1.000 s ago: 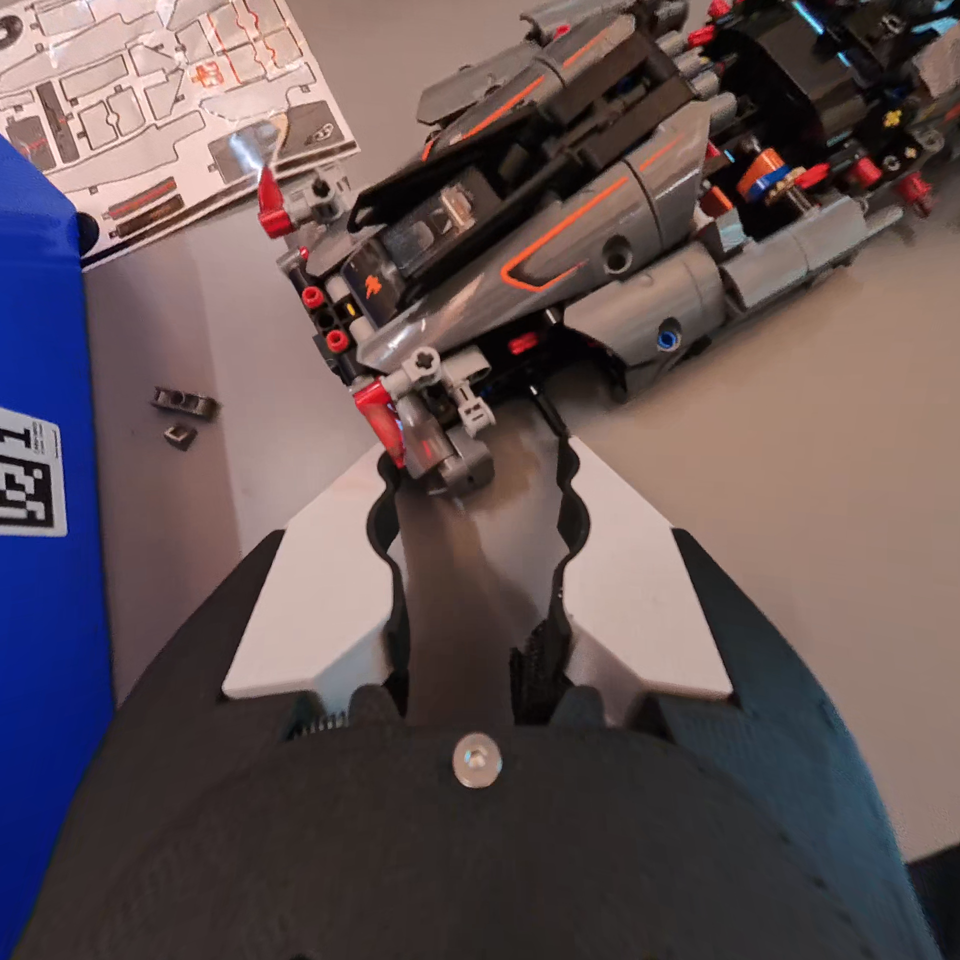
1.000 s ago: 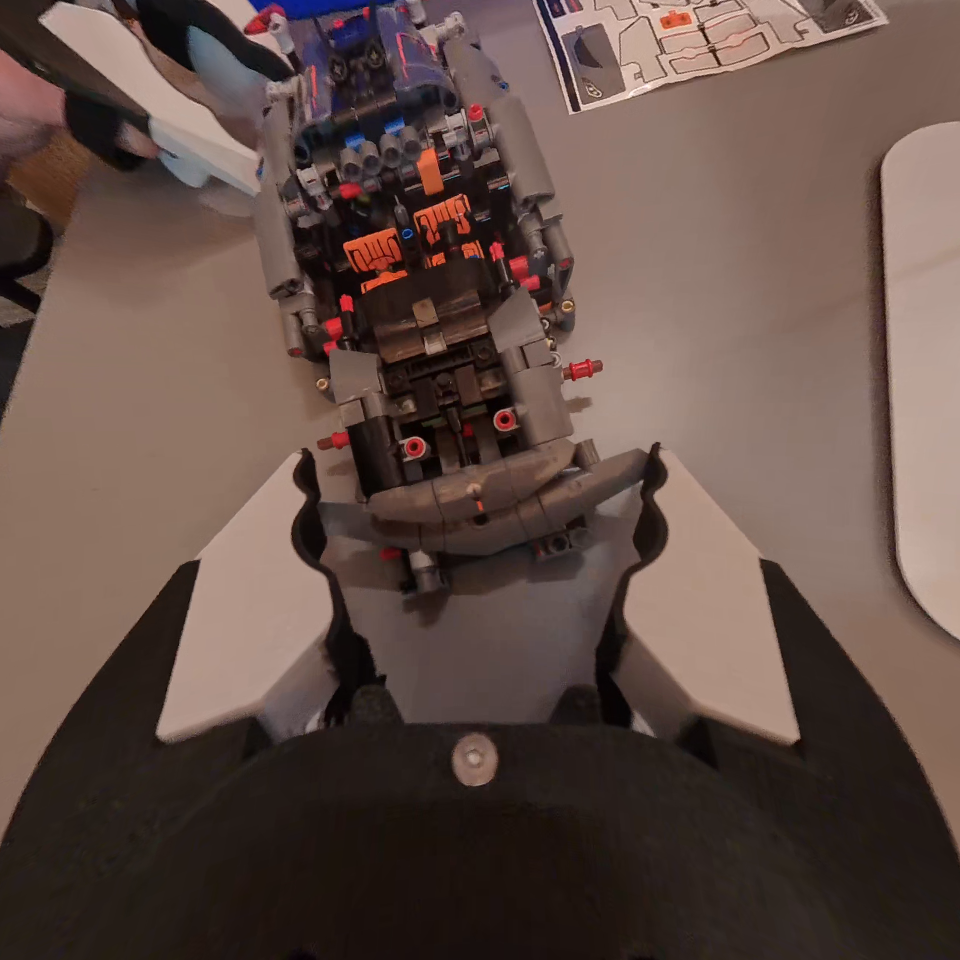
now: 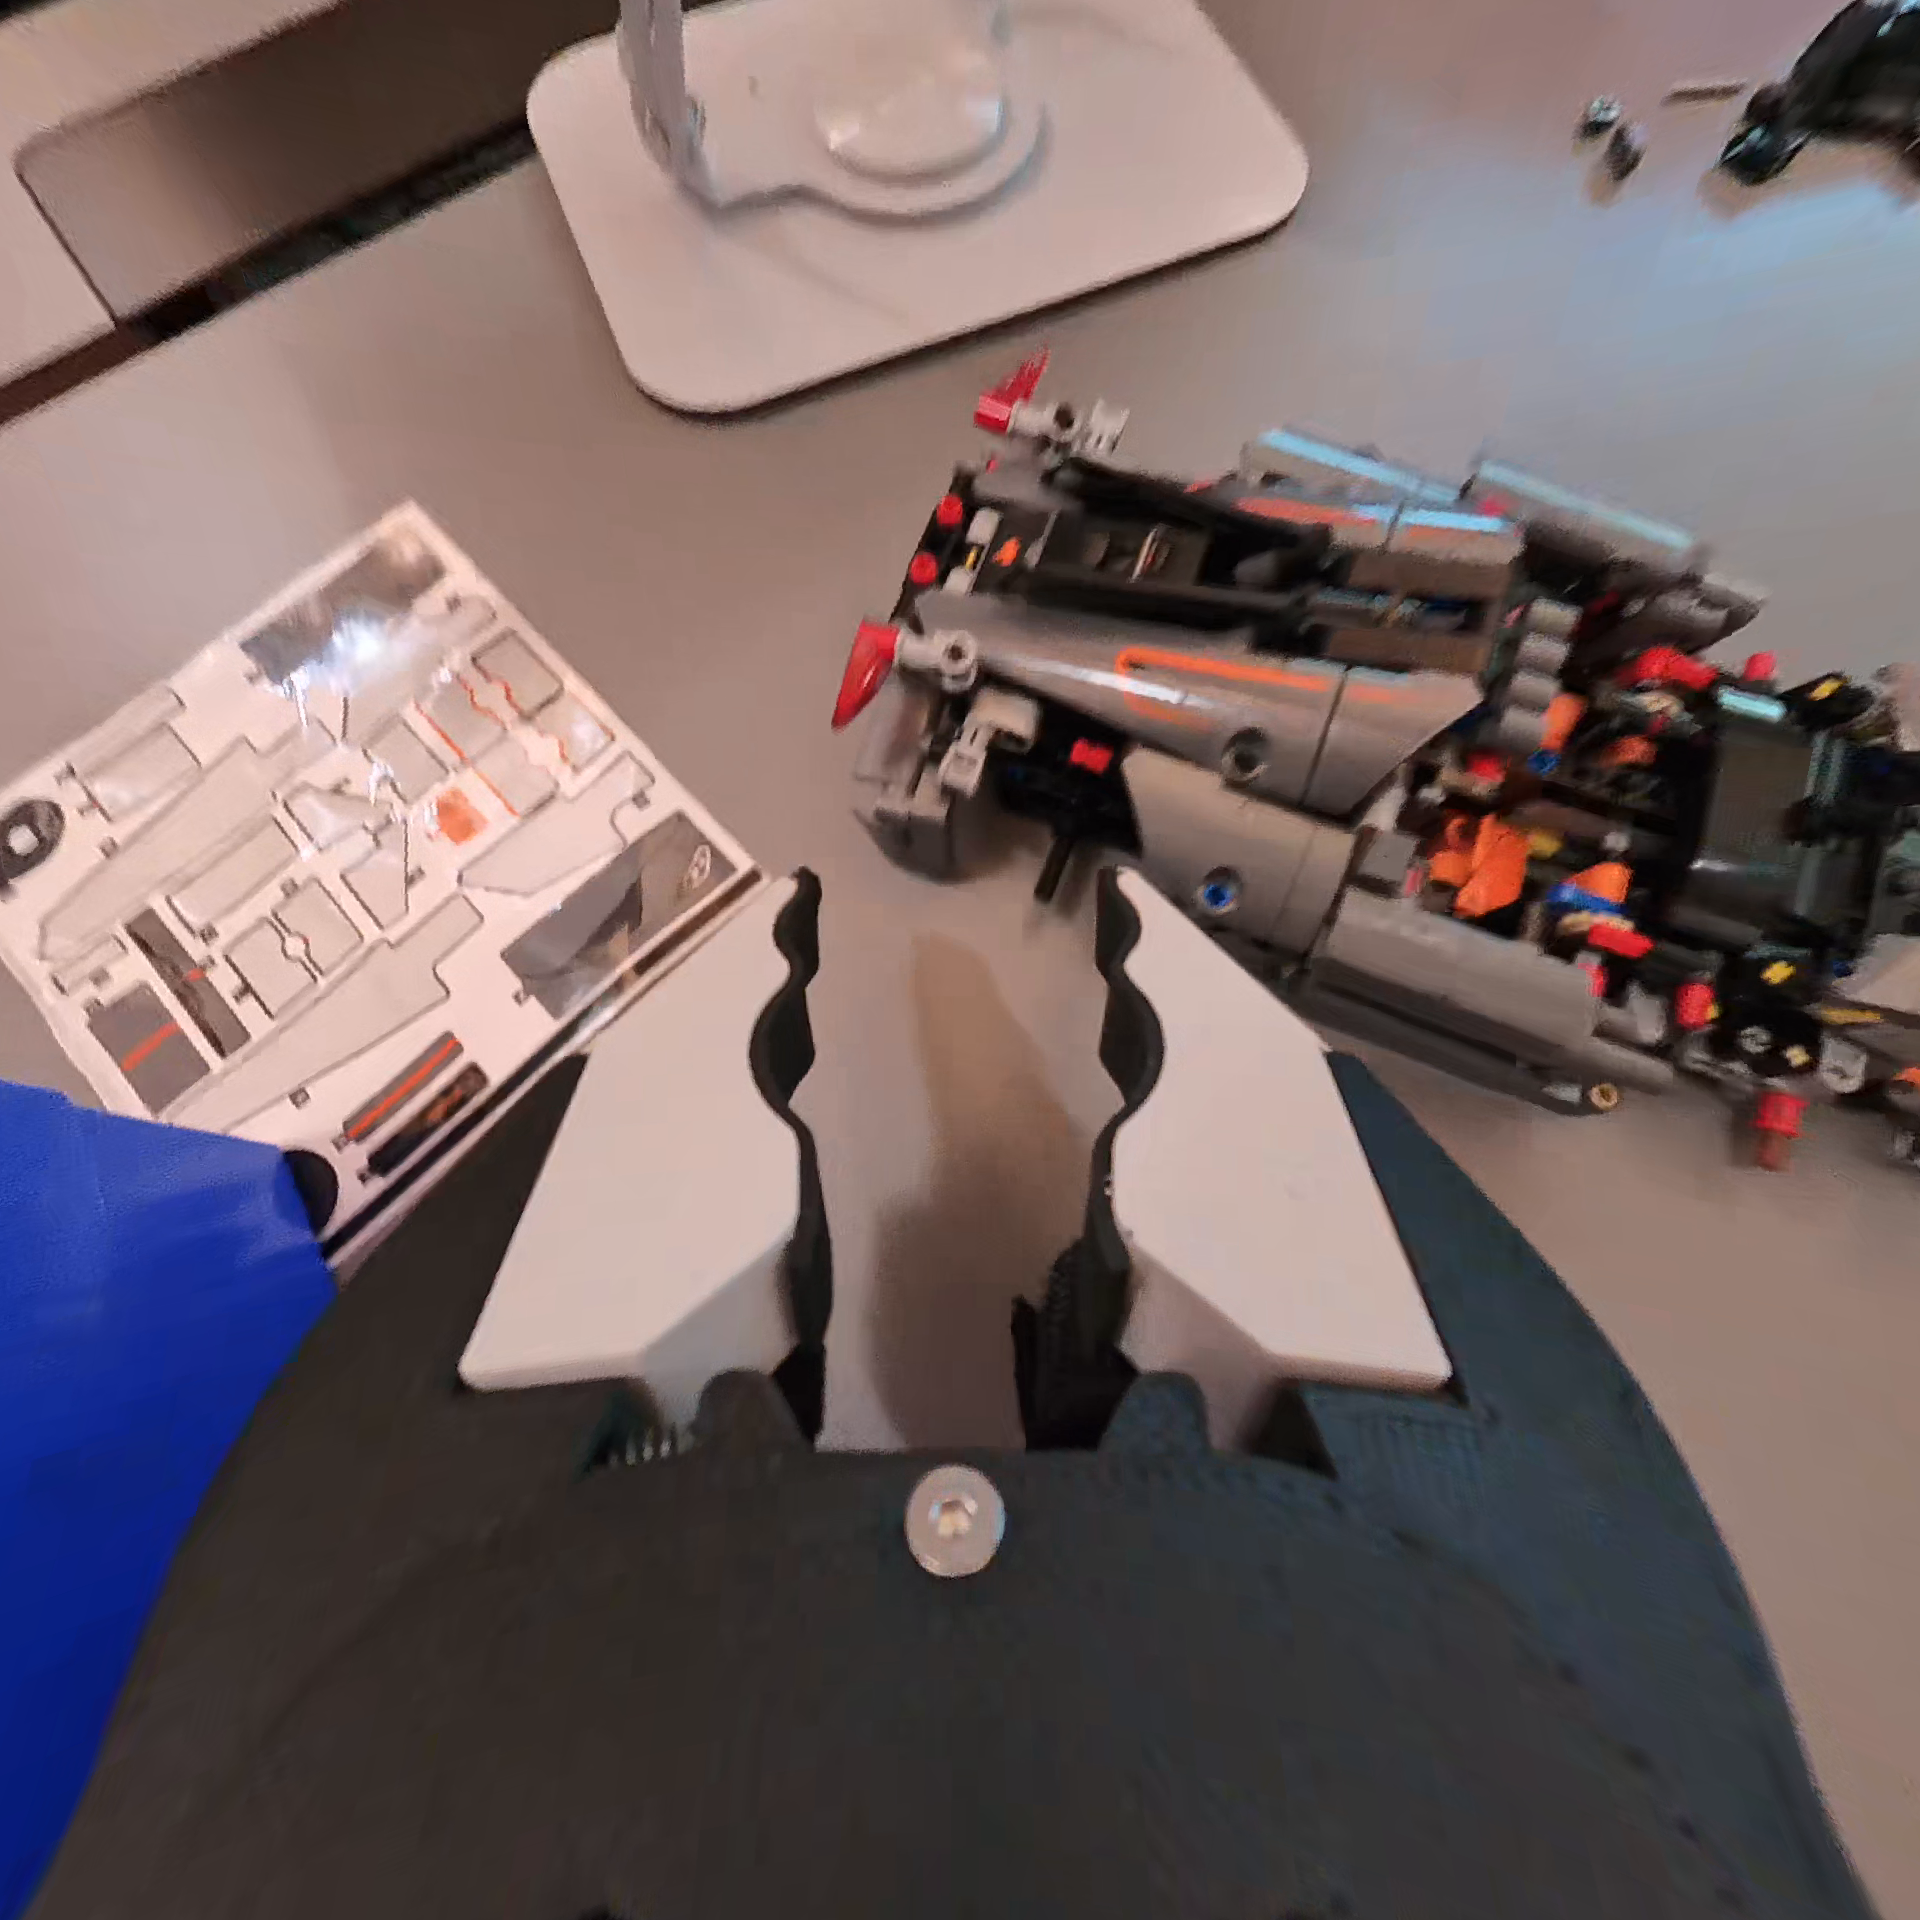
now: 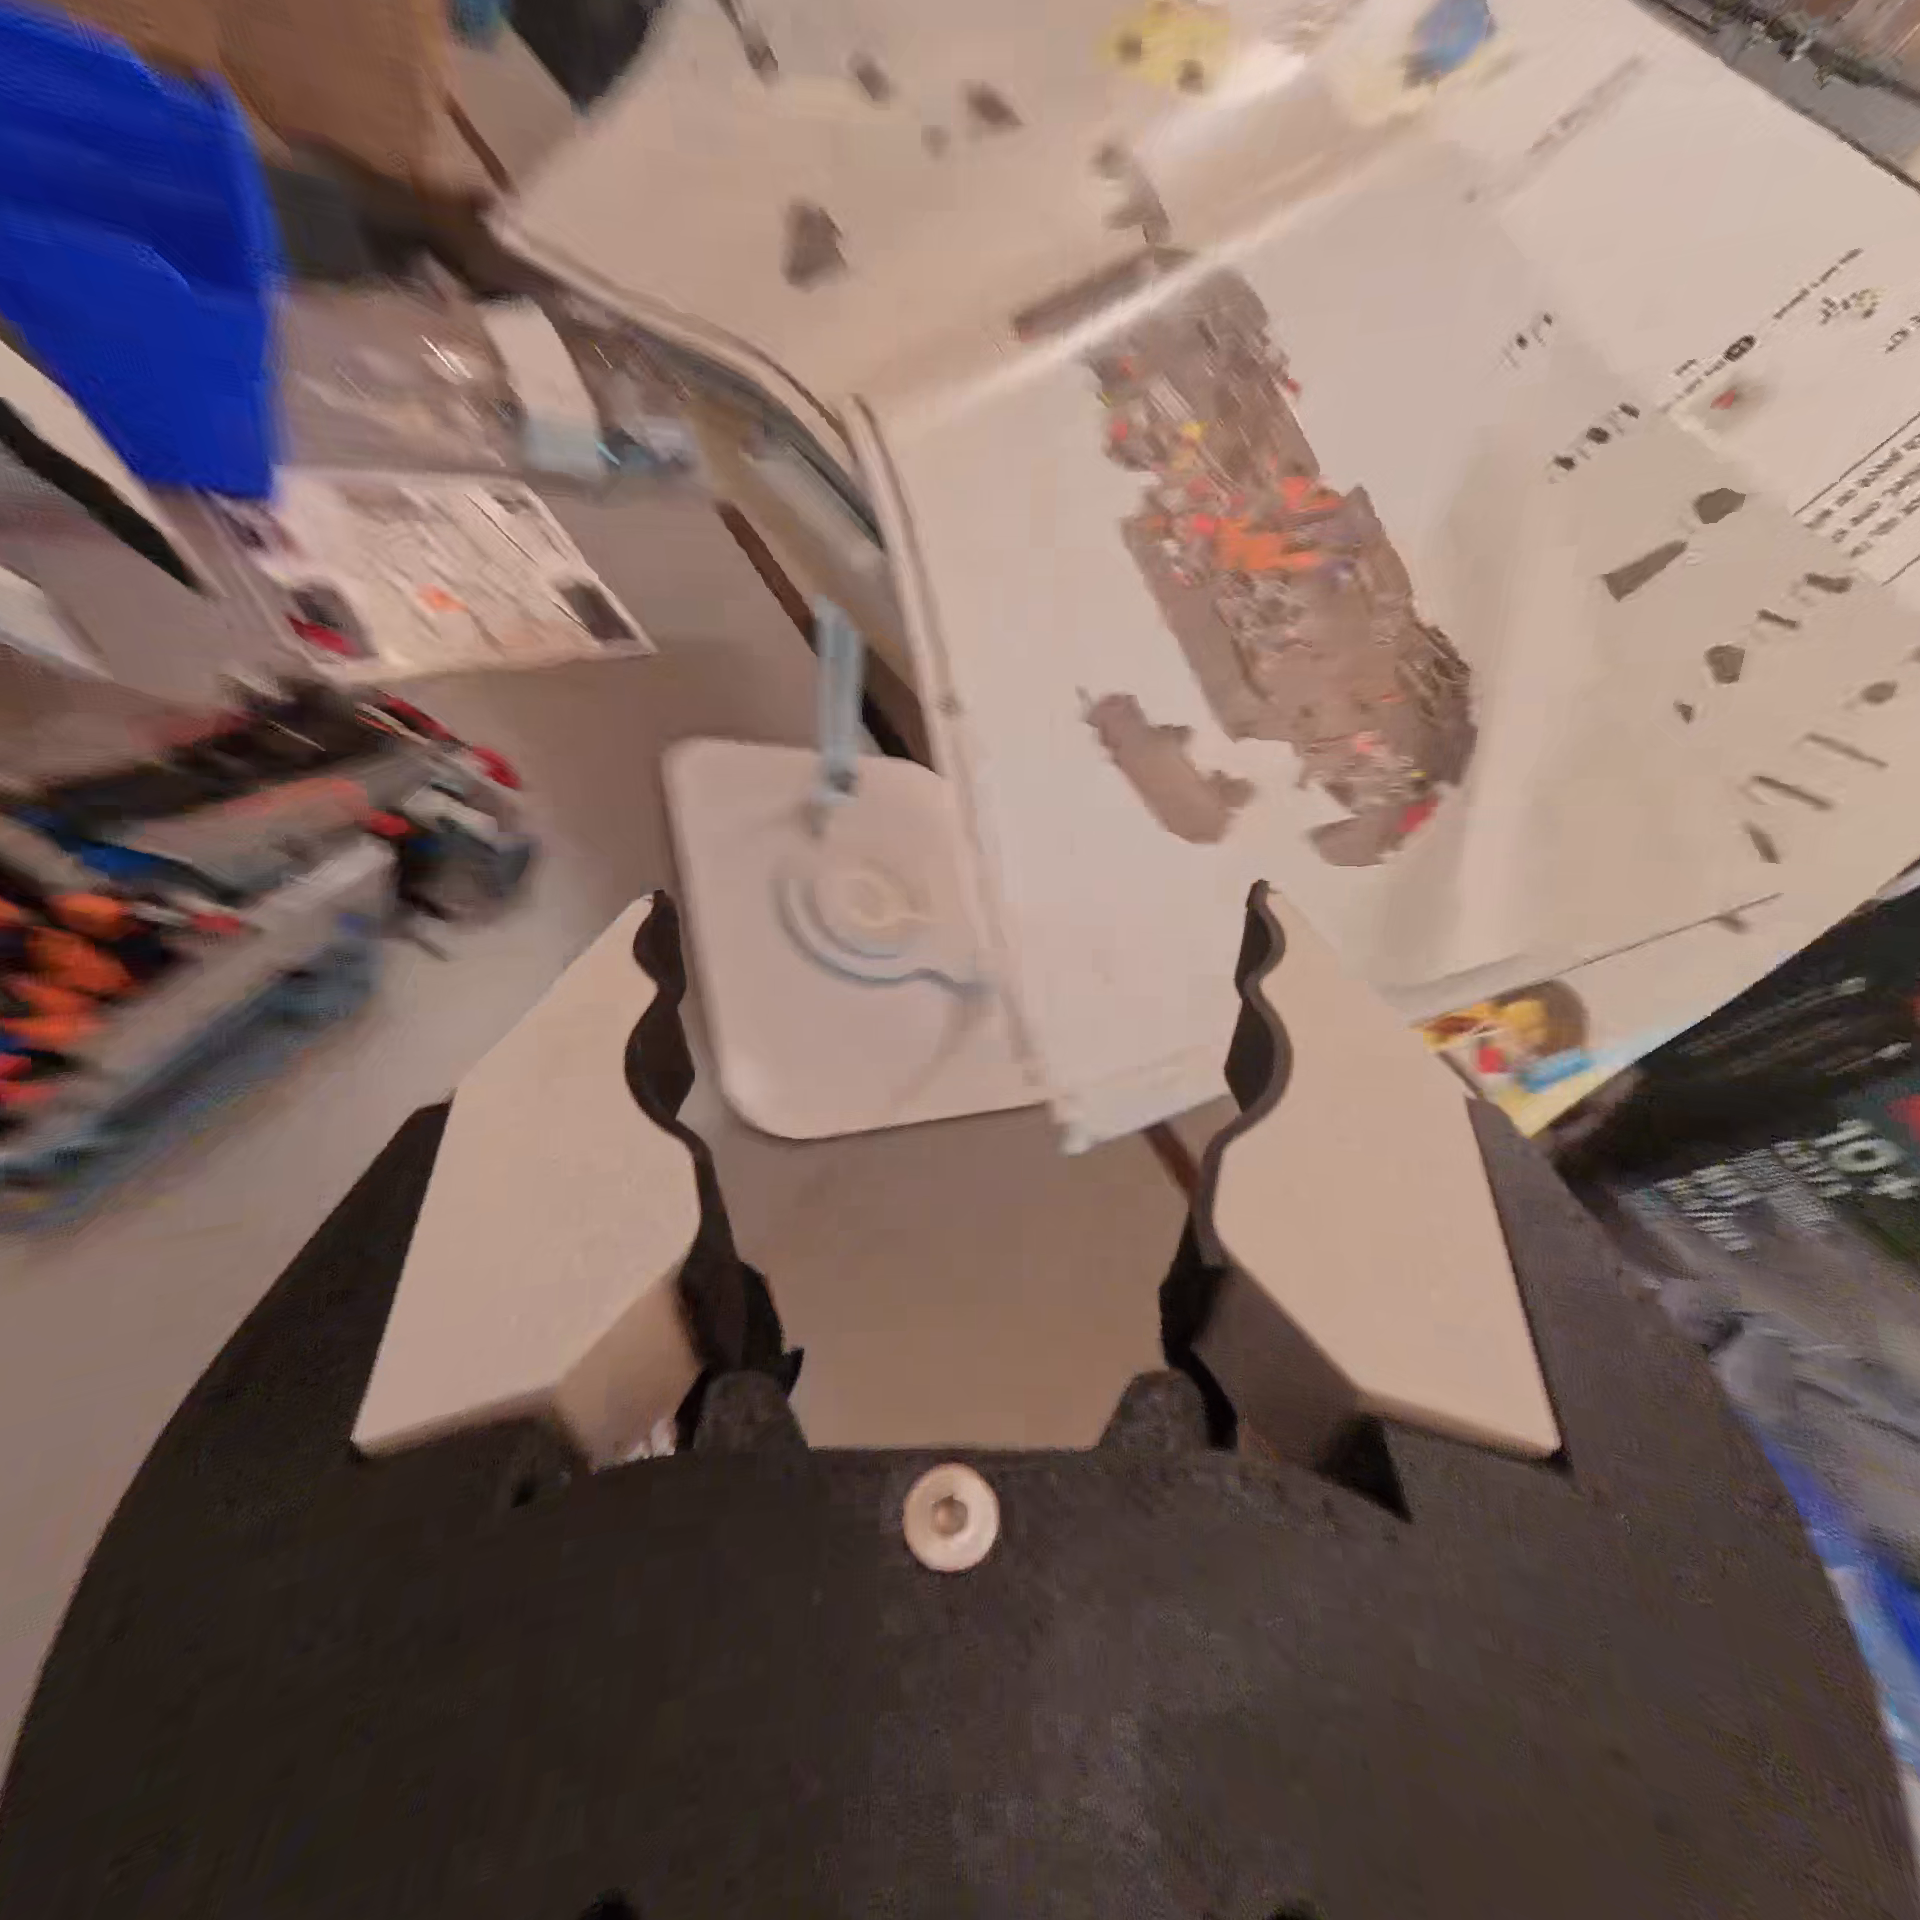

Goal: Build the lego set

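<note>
The grey, black and orange lego vehicle (image 3: 1299, 727) lies on the grey table, up and right of my left gripper (image 3: 951, 894). That gripper is open and empty, its tips a short way from the model's nose. In the right wrist view the model (image 4: 208, 883) is a blurred shape at the left edge. My right gripper (image 4: 956, 914) is open and empty above the table. The open instruction booklet (image 4: 1299, 520) stands tilted just beyond it.
A sticker sheet (image 3: 343, 831) lies left of my left gripper. A white stand base (image 3: 914, 197) sits at the back, also in the right wrist view (image 4: 831, 935). A blue object (image 3: 125, 1351) is at the left edge. Small loose parts (image 3: 1610, 125) lie far right. A dark box (image 4: 1766, 1143) is at right.
My left gripper has pulled back from the model's nose and opened a little wider. My right gripper has swung away from the model's rear toward the booklet and stand base; its view is blurred.
</note>
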### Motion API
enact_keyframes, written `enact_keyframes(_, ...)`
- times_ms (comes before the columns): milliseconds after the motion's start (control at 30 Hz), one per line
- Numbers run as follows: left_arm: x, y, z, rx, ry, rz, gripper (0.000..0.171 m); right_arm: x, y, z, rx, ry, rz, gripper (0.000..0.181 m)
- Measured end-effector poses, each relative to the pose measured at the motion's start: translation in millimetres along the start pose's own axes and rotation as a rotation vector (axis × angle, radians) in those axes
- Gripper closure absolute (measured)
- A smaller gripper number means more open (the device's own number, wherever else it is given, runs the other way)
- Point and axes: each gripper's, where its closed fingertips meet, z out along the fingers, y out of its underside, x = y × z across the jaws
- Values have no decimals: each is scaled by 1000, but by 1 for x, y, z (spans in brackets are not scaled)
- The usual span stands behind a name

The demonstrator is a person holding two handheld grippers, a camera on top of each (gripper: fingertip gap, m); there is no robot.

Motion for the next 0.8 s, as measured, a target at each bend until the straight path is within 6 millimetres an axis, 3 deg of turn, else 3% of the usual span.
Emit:
enact_keyframes(67,6,-17,-3,25,-21,57,119,25,24,31,-127,22,-77,85)
enact_keyframes(133,14,-35,-4,44,-30,111,119,36,40,50,-185,47,-153,115)
enact_keyframes(167,17,-45,-4,55,-41,133,119,35,43,54,-196,53,-201,137)
enact_keyframes(267,22,-76,-3,97,-70,187,119,23,29,55,-124,78,-316,175)
enact_keyframes(433,21,-133,-1,211,-122,227,113,5,-6,50,-27,55,-296,181)
enact_keyframes(533,18,-181,-7,311,-216,311,107,2,-35,46,9,78,-319,181)
enact_keyframes(633,15,-234,-20,410,-362,457,88,-6,-68,46,50,82,-350,181)
enact_keyframes(733,-12,-267,-16,364,-499,535,66,-10,-83,52,8,61,-324,181)
enact_keyframes(800,-35,-274,7,288,-444,476,59,-23,-93,54,27,-1,-294,181)
